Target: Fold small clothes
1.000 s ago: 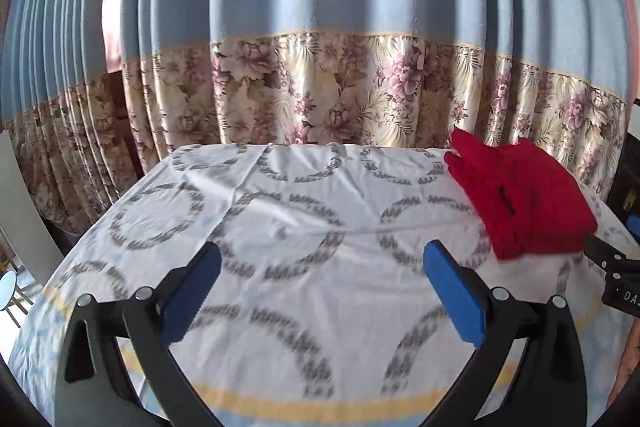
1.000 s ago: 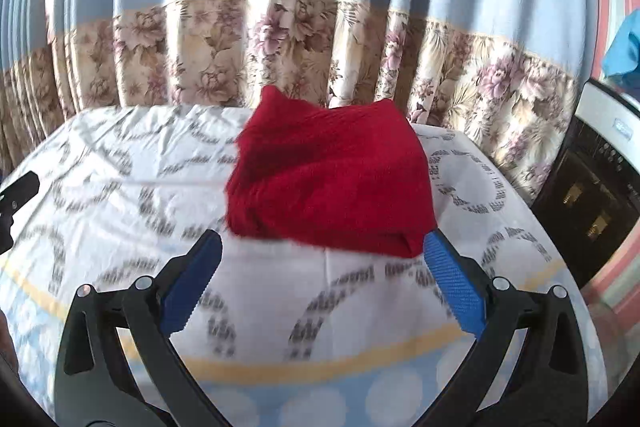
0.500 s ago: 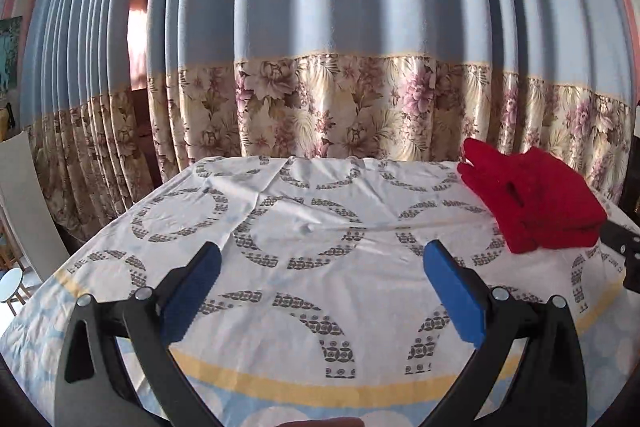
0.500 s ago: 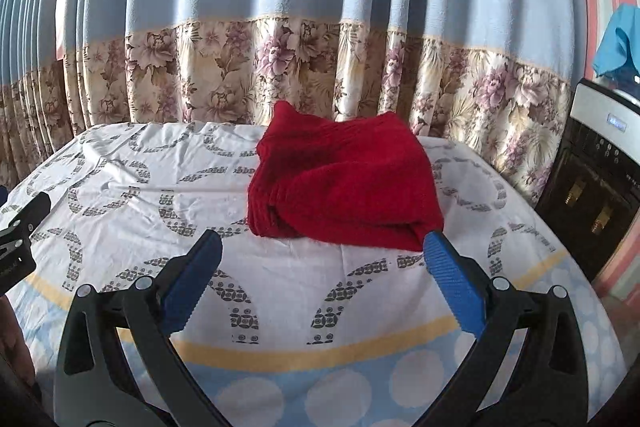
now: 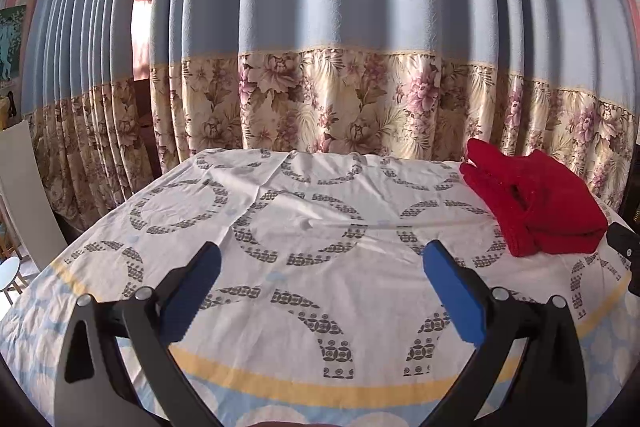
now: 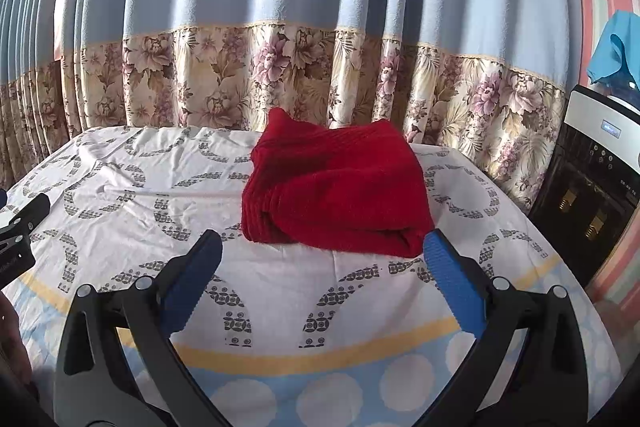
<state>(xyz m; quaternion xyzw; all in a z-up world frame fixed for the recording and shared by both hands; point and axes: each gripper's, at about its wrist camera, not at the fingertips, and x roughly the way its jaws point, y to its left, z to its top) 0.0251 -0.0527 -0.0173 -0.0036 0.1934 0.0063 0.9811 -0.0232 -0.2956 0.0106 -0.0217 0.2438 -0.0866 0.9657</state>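
A folded red knitted garment (image 6: 340,187) lies on the patterned tablecloth (image 6: 120,187), toward the far right of the table; it also shows in the left wrist view (image 5: 536,207). My right gripper (image 6: 320,259) is open and empty, held just short of the garment's near edge. My left gripper (image 5: 320,267) is open and empty over bare tablecloth (image 5: 300,227), well left of the garment. The tip of the right gripper shows at the right edge of the left wrist view (image 5: 624,243).
A blue and floral curtain (image 5: 340,67) hangs close behind the table. A dark appliance with a white top (image 6: 592,187) stands right of the table, with a blue cloth (image 6: 616,51) above it. A small stool (image 5: 10,271) stands at the far left.
Both grippers have pulled back and up from the table, so the garment looks farther away. The garment has not moved. Both grippers have stayed open.
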